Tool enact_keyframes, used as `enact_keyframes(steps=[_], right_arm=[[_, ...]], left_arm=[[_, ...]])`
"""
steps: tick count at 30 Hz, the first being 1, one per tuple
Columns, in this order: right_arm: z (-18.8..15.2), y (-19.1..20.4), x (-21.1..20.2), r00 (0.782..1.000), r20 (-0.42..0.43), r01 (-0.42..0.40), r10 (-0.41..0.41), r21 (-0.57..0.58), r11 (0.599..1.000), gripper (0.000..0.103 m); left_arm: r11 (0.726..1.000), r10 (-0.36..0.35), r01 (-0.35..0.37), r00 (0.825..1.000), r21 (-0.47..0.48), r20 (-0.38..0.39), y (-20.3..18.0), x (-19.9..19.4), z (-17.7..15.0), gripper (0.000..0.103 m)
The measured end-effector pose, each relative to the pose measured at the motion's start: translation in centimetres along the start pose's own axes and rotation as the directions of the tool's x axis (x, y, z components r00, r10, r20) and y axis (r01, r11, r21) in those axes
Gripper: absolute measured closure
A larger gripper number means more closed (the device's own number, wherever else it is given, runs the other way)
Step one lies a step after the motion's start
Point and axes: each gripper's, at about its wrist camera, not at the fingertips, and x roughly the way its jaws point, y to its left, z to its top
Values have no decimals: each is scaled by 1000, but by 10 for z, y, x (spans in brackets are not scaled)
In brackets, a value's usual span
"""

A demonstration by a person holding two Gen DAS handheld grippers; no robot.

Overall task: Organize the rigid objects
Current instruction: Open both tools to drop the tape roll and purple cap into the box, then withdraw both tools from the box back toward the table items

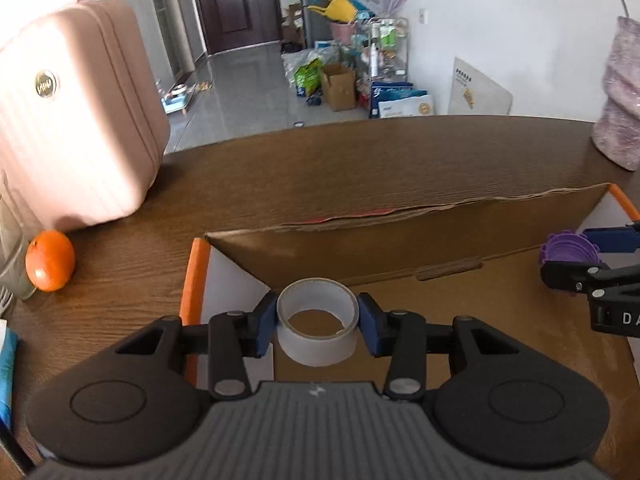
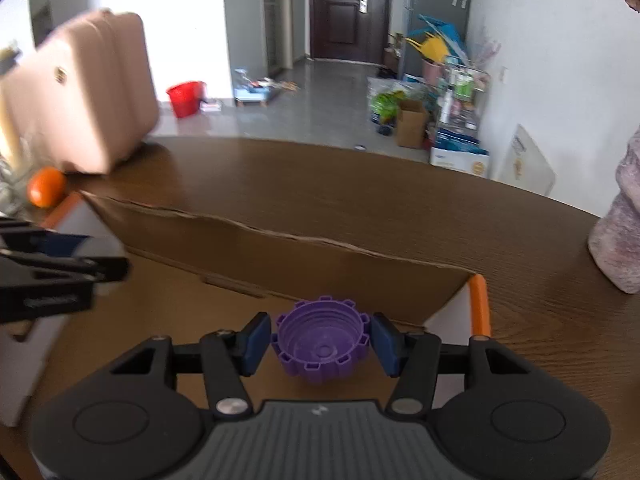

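Observation:
My left gripper (image 1: 317, 322) is shut on a roll of clear tape (image 1: 317, 320), its blue pads (image 1: 266, 326) pressing both sides, held over the left end of an open cardboard box (image 1: 400, 232) with orange corners. My right gripper (image 2: 320, 338) is shut on a purple ribbed cap (image 2: 321, 344), open side up, over the right end of the same box (image 2: 280, 256). The right gripper with the cap (image 1: 568, 248) also shows at the right edge of the left wrist view. The left gripper's fingers (image 2: 60, 268) show at the left of the right wrist view.
The box sits on a brown wooden table (image 1: 320, 168). An orange (image 1: 50, 260) and a pink suitcase (image 1: 72, 120) stand at the table's left. A pinkish fuzzy object (image 2: 620, 232) stands at the right. Beyond the far edge lies a cluttered floor.

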Motion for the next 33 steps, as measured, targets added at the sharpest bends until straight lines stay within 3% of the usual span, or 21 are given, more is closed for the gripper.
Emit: enact_keyframes(steps=[2,4,5,8,11,19,22,26,28,33], right_arm=[[-2,1,4,999,-17,-32,32,6,999,44],[-3,4,-2,999,8,-37,37,-4,999,27],[-3,5,-5,999,20,-28,28,-11,1000,25],[-2,7,-21,998,43,-41,41,-10,999,24],[2,4,-48,995,77,-63,63,-8,998,24],[-18,11,-166,978,183,-98,104,-42,994,15],[-41,17,-212,963,221,-141,151,-63,988,14],[-86,29,-271,934,304,-170,188,-85,982,11],[-114,40,-298,916,347,-174,203,-111,978,9],[-183,71,-344,872,441,-159,211,-151,976,3]], left_arm=[[1000,-3,3,1000,-7,12,2,-1,1,57],[1000,-17,18,999,-20,39,3,-4,5,56],[1000,-4,5,999,-16,53,2,-6,6,54],[1000,6,-5,997,-15,82,4,-19,6,48],[999,-27,31,995,-45,94,11,-44,5,44],[1000,-14,19,971,-19,240,20,-169,-19,29],[1000,25,-22,939,-12,342,20,-225,-47,20],[993,66,-108,849,49,524,11,-292,-109,10],[992,57,-109,816,56,576,10,-320,-143,9],[995,23,-80,757,57,654,4,-375,-225,4]])
